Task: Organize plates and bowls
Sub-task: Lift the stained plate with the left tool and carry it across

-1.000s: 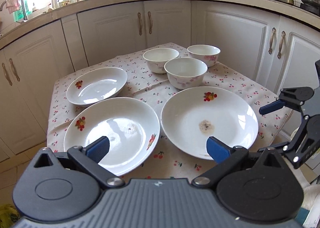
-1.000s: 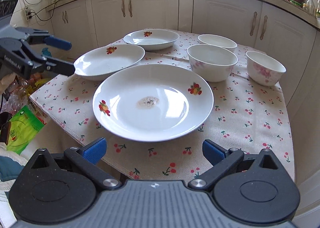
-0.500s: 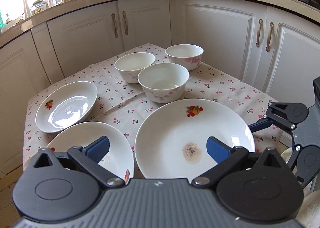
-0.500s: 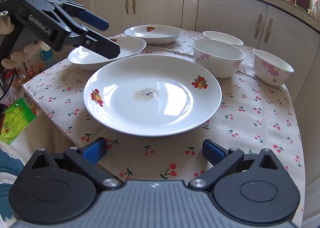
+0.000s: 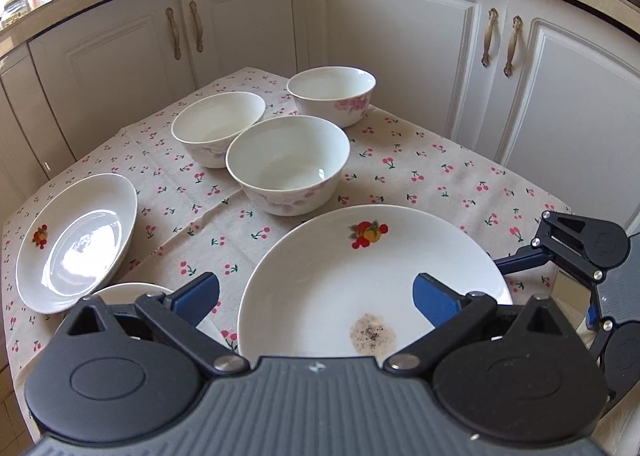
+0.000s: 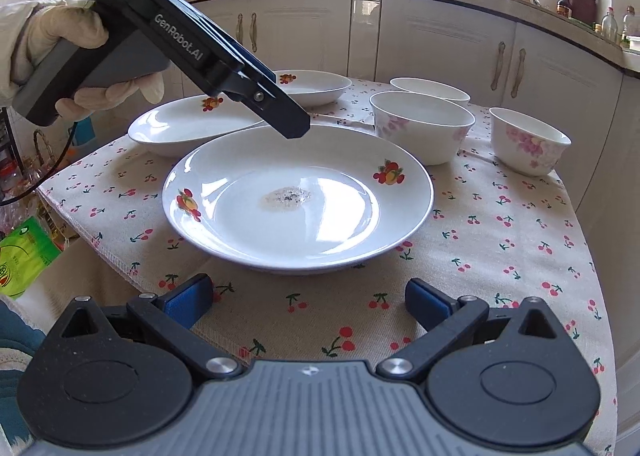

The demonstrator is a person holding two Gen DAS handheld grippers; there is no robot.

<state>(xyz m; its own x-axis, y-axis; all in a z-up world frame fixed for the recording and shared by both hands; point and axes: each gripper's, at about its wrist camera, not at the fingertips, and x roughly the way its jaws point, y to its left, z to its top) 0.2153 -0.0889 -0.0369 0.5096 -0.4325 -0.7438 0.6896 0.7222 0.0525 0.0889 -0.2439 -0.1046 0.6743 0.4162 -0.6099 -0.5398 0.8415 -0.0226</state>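
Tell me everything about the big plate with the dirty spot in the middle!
The big plate is round, white and glossy, like glazed ceramic, with a shallow raised rim. Two small fruit pictures sit on opposite sides of the rim. A brownish, speckled smudge marks its centre. It rests flat on the cherry-print tablecloth, near the table's front edge. The left gripper hovers over its far rim; whether it touches is unclear. The right gripper waits open in front.

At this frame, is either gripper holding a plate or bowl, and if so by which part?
Nothing is held. The left gripper stands open above the stained plate, and the right gripper is open over the tablecloth, short of that plate's near rim.
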